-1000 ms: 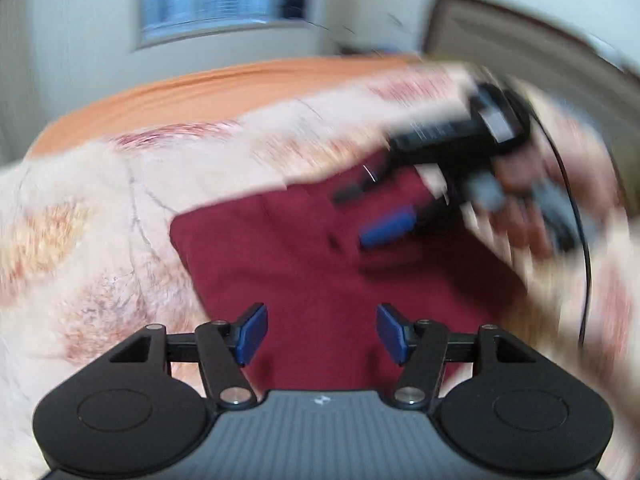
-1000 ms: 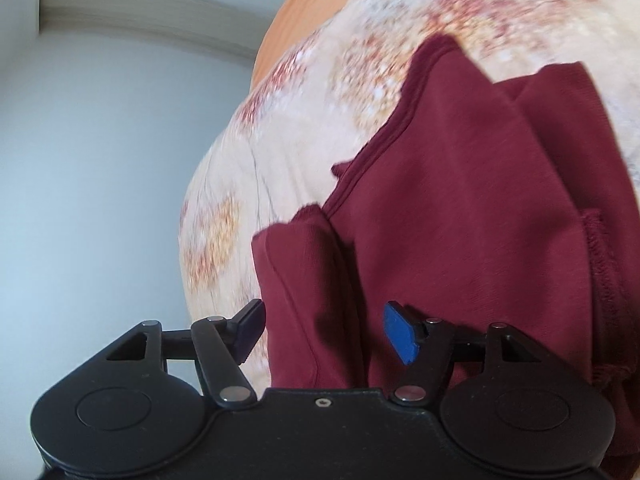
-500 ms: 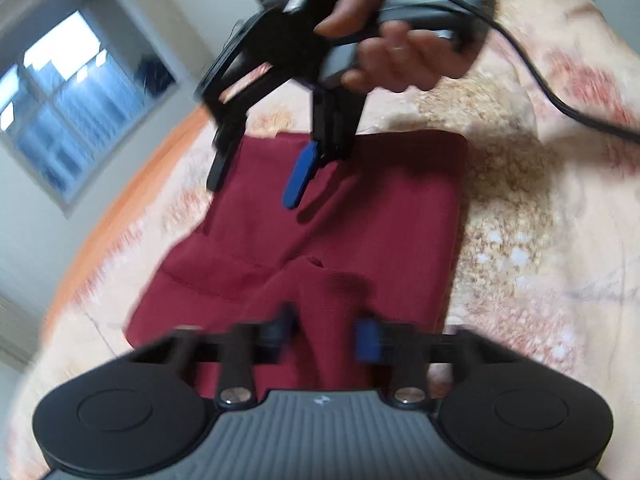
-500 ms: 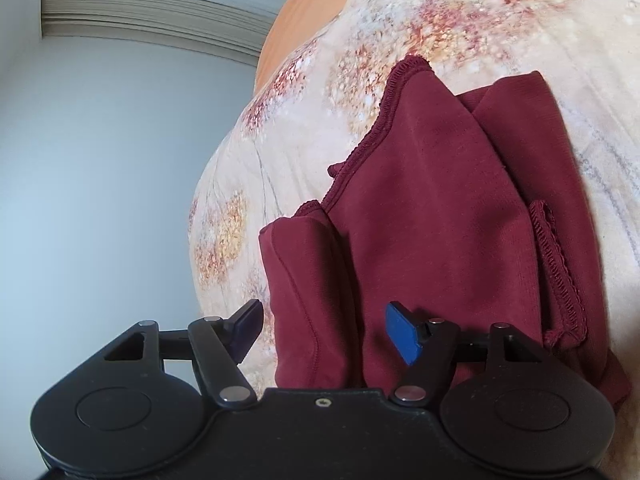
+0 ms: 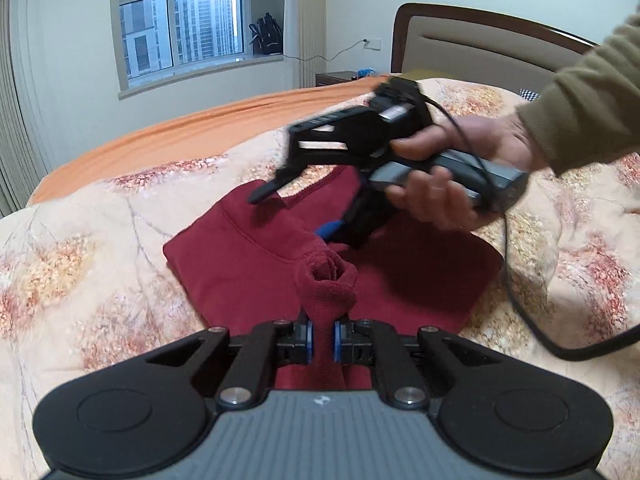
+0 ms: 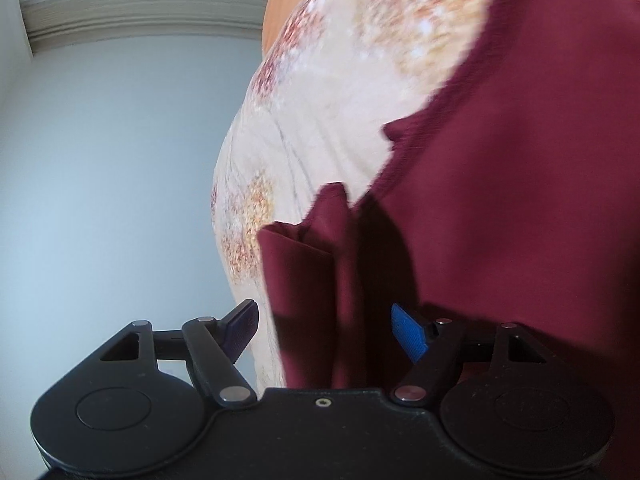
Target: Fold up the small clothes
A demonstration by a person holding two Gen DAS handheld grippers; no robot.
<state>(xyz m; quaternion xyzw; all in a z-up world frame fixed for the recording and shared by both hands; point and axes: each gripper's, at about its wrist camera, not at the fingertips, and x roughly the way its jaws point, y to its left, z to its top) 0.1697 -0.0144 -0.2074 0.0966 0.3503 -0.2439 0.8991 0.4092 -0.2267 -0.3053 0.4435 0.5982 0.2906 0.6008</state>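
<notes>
Left wrist: maroon garment [image 5: 256, 264] lies crosswise — bunched hem points toward left gripper [image 5: 323, 338].

Garment [image 5: 248, 264] lies on quilt [image 5: 80, 248] on bed; window [image 5: 180, 20] behind at left, headboard [image 5: 480, 44] behind at right; right tongs [image 5: 298, 210] over garment's far side.

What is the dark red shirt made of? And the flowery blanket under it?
The dark red garment looks like soft, matte knit cloth, maybe cotton: it bunches where the left gripper pinches it, and its hem shows stitching. The floral quilt looks like padded woven fabric, with stitched lines and puffy creases. Exact fibres cannot be told.
</notes>
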